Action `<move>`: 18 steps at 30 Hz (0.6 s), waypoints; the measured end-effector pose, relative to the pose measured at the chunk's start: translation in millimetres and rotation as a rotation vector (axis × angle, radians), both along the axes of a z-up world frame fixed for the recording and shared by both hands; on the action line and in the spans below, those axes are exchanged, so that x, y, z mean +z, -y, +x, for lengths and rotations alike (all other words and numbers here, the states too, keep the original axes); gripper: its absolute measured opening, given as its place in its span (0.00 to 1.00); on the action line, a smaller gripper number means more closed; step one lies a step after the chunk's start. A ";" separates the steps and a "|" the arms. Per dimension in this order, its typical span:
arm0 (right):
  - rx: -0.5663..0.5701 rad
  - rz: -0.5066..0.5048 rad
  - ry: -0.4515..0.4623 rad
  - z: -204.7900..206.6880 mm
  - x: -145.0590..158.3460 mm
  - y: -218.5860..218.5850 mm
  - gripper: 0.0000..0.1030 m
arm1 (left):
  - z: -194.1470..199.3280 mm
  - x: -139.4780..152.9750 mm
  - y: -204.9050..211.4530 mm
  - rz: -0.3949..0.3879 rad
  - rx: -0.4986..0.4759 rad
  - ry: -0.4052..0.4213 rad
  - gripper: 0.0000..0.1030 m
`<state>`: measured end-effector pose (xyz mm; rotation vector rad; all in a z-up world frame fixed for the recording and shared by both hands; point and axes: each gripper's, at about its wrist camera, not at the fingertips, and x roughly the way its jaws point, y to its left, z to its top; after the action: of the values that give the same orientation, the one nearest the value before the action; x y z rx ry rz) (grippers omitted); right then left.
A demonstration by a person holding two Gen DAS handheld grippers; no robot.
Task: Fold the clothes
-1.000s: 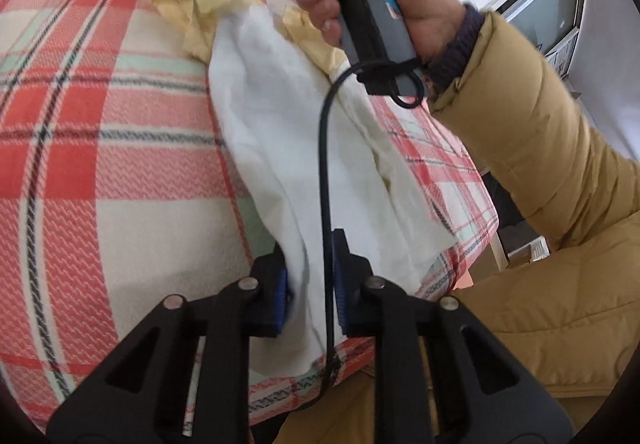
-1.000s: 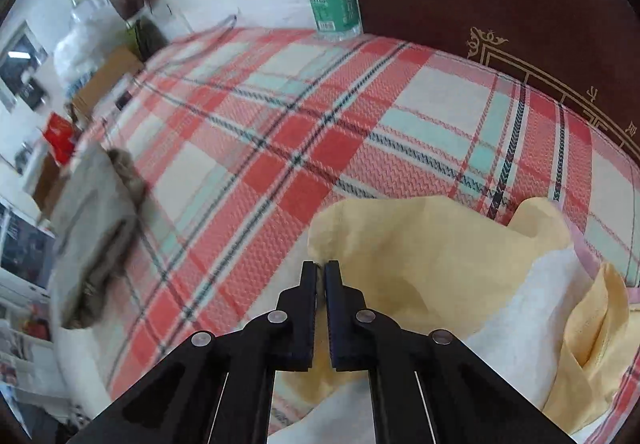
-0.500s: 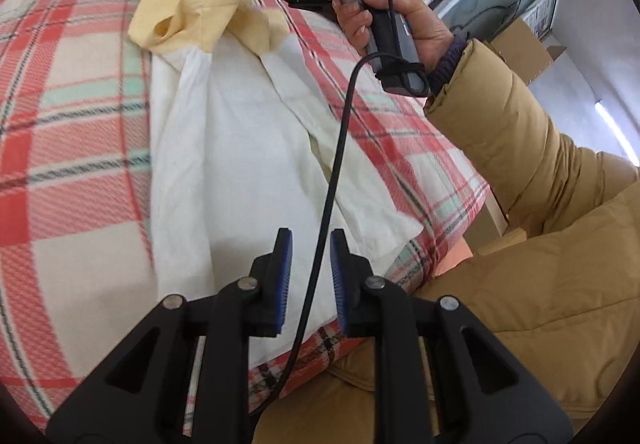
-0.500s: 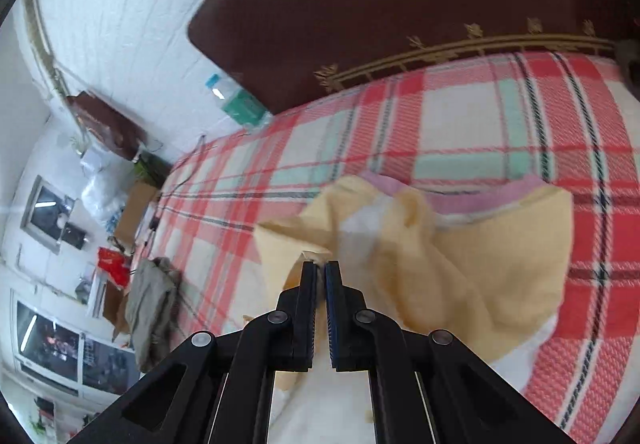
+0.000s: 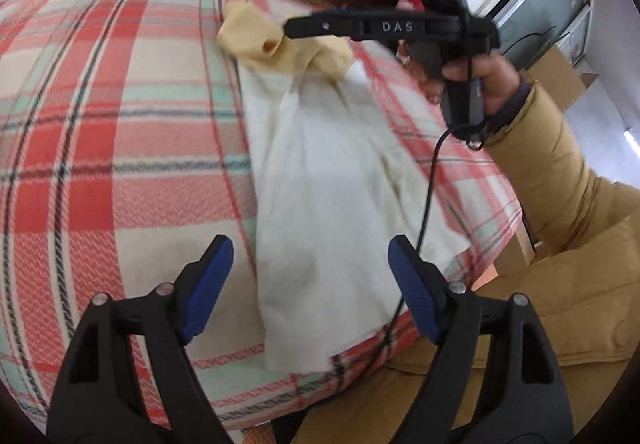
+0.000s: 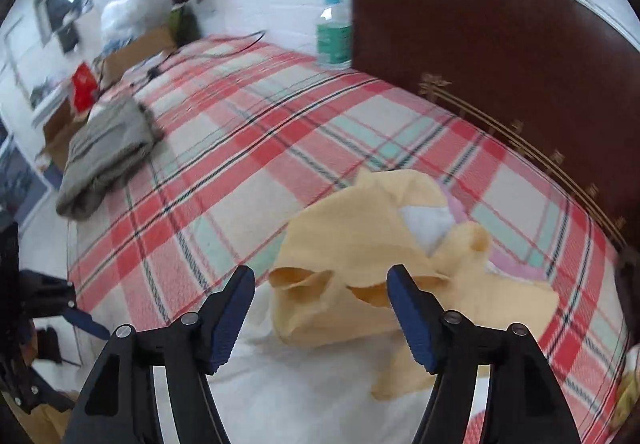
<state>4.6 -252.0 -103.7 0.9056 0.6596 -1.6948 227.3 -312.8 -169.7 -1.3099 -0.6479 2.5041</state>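
A white garment (image 5: 332, 179) with a crumpled yellow top part (image 5: 276, 43) lies lengthwise on the red plaid bed cover (image 5: 100, 123). My left gripper (image 5: 310, 284) is open and empty above the garment's near hem. My right gripper (image 6: 320, 308) is open and empty just above the bunched yellow part (image 6: 360, 264), with the white cloth (image 6: 304, 396) below it. From the left wrist view the right gripper (image 5: 288, 28) hovers over the yellow end.
A dark wooden headboard (image 6: 500, 43) bounds the far side. A plastic water bottle (image 6: 334, 31) stands beside it. A folded grey garment (image 6: 104, 151) lies at the bed's far left edge. Boxes and clutter (image 6: 120, 55) line the wall. The bed edge (image 5: 492, 252) runs near my jacket.
Both grippers have opened and let go of the garment. The garment now lies loose on the bed; the right gripper has lifted slightly off the yellow part.
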 end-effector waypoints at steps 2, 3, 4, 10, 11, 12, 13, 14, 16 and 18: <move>0.072 0.076 -0.050 14.8 -17.9 22.5 0.68 | -5.4 -11.8 -7.1 0.022 -0.013 0.028 0.78; 0.077 0.113 -0.086 15.7 -27.8 29.2 0.64 | -5.7 -13.7 -11.4 0.006 -0.014 0.021 0.78; 0.065 0.136 -0.095 11.1 -35.7 32.7 0.37 | -5.1 -12.3 -14.2 0.003 -0.019 0.017 0.78; -0.154 -0.076 0.214 -47.5 -21.6 -16.3 0.09 | -2.2 2.2 -32.2 0.060 -0.100 -0.033 0.78; -0.193 -0.115 0.269 -57.4 -19.9 -27.6 0.09 | -2.0 5.3 -34.5 0.065 -0.117 -0.041 0.78; -0.231 -0.147 0.320 -66.7 -19.6 -38.1 0.11 | -3.6 6.8 -39.3 0.068 -0.136 -0.046 0.78; -0.266 -0.148 0.352 -73.4 -25.5 -44.9 0.13 | -5.9 6.9 -44.4 0.060 -0.153 -0.046 0.78; -0.299 -0.143 0.375 -78.9 -30.9 -50.7 0.13 | -8.4 7.4 -49.1 0.047 -0.165 -0.043 0.78; -0.344 -0.092 0.348 -78.3 -39.9 -55.0 0.25 | -12.5 7.0 -56.9 0.035 -0.188 -0.034 0.78; -0.373 -0.093 0.343 -75.7 -41.9 -62.9 0.30 | -12.5 11.3 -63.3 0.028 -0.204 -0.042 0.78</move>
<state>-71.1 -189.2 -145.6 1.2724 0.1861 -1.8140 214.8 -249.4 -158.5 -1.2426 -0.5104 2.3430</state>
